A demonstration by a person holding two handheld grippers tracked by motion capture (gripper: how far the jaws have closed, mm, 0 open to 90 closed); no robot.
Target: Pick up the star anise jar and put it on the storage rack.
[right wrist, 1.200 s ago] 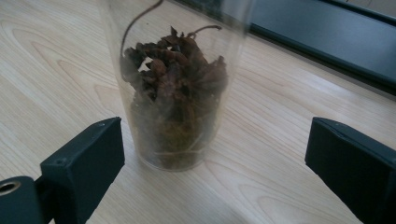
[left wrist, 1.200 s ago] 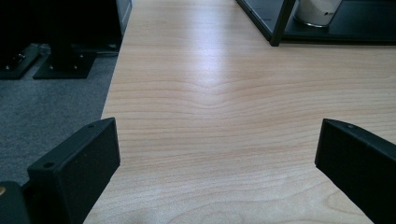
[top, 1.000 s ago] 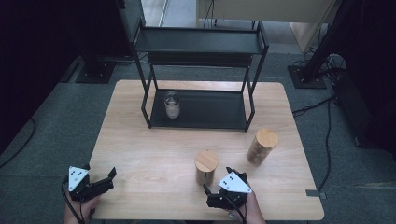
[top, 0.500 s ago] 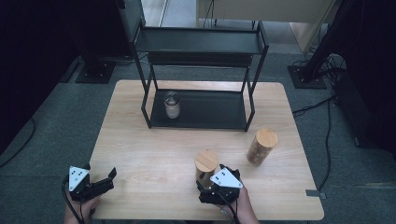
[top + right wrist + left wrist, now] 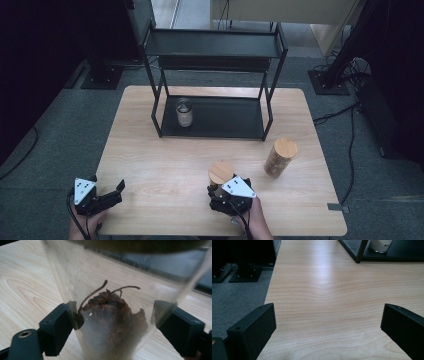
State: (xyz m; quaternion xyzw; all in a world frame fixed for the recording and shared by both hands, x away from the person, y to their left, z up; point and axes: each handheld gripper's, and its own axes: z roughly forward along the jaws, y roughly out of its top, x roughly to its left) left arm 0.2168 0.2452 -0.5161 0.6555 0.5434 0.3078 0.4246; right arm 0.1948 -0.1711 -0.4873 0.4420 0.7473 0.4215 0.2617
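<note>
High view, table: a light wooden table (image 5: 165, 165) carries a black two-tier rack (image 5: 215, 80) at its 12 o'clock end.
High view, rack contents: a small jar with a metal lid (image 5: 184, 112) stands on the lower shelf, toward its 9 o'clock side.
High view, right gripper: the right gripper (image 5: 216, 192) sits near the 6 o'clock edge with the person's hand (image 5: 255, 220) behind it; its jaws reach to 11 o'clock and flank the base of a glass jar with a wooden lid (image 5: 220, 172).
High view, second jar: a taller jar with a wooden lid (image 5: 280, 156) stands apart, at 2 o'clock from the held one.
High view, left gripper: the left gripper (image 5: 114, 194) rests at the table's 7 o'clock corner, well apart from both jars.
Left gripper view, jaws: spread wide, released, bare table (image 5: 332, 300) between them; the rack foot (image 5: 361, 251) and the small jar (image 5: 380, 245) lie at 1 o'clock.
Right gripper view, jar: the glass jar (image 5: 112, 322) stands upright on the table (image 5: 27, 280) between the jaws, dark dried matter with thin stems inside.
Right gripper view, jaws: they have just been closing; both pads lie against the glass wall at 9 and 3 o'clock, grasping the jar.
</note>
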